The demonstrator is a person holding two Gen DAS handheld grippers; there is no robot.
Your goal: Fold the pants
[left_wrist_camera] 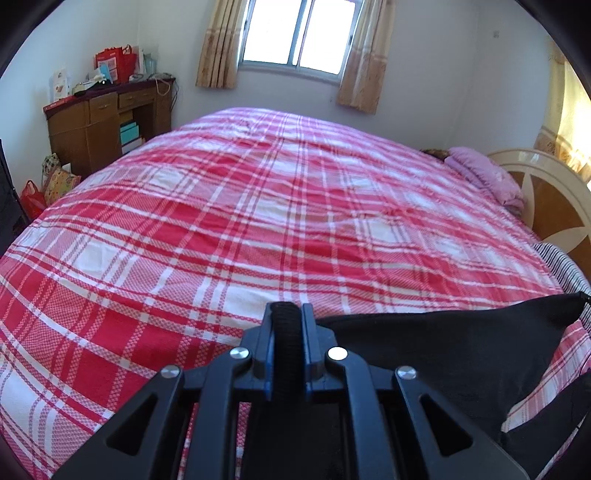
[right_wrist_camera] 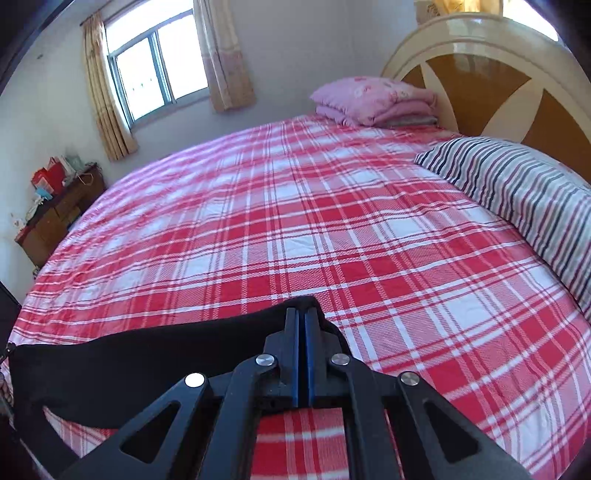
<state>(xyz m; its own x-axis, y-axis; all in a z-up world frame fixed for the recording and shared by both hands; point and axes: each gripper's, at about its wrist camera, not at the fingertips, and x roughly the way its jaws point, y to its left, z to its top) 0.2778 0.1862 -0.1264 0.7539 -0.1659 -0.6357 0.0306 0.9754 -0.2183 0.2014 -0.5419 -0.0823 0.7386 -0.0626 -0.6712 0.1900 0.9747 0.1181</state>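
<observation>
We hold black fabric pants (left_wrist_camera: 443,339) above red-white plaid bed (left_wrist_camera: 258,206): left gripper (left_wrist_camera: 286,314) clamps ribbed waistband, right gripper (right_wrist_camera: 303,321) pinches edge.

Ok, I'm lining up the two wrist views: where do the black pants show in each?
Left wrist: pants at lower right, their thick edge clamped in the left gripper.
Right wrist: pants at lower left, an edge pinched in the right gripper.
Shared landmark: the window on the far wall.
</observation>
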